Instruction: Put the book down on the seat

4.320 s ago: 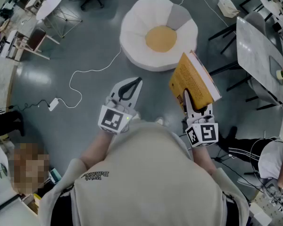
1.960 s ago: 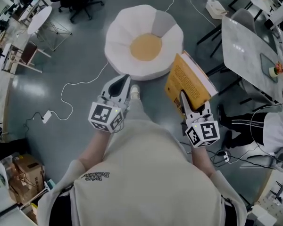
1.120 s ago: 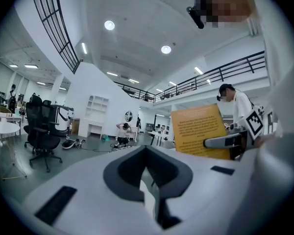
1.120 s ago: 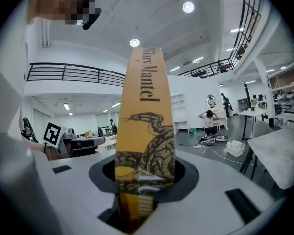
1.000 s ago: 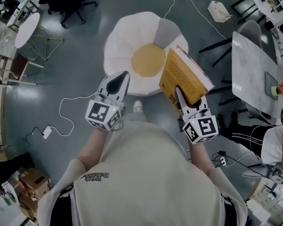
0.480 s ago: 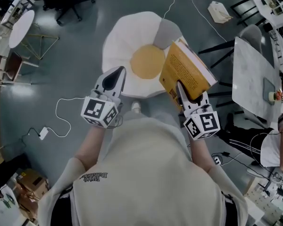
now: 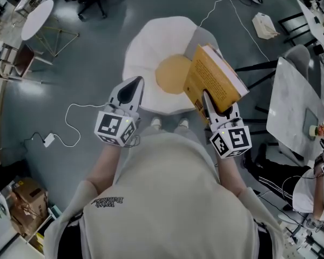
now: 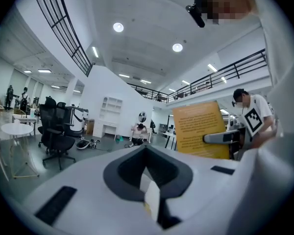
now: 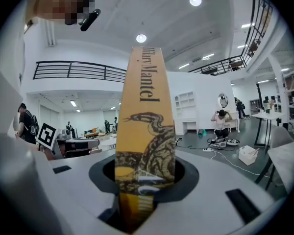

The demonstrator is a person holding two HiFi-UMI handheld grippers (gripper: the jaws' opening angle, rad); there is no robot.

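The right gripper [image 7: 209, 102] clamps the lower end of the orange book [image 7: 216, 77], held up off the white round seat [image 7: 143, 53] and overlapping its right edge in the head view. The left gripper [image 7: 134, 82] has its jaws together, empty.

The book [image 7: 216, 82] has a yellow paper cover with a faint sheen and a pale paper page edge; the seat [image 7: 143, 53] is soft white cloth with a yellow cloth middle and one grey panel; the floor [image 7: 75, 80] is smooth, grey and softly glossy; the left gripper [image 7: 133, 85] and right gripper [image 7: 207, 97] are smooth matt white plastic with black linings; the person's top [image 7: 173, 198] is beige cloth; the table [image 7: 294, 104] looks like pale polished stone.
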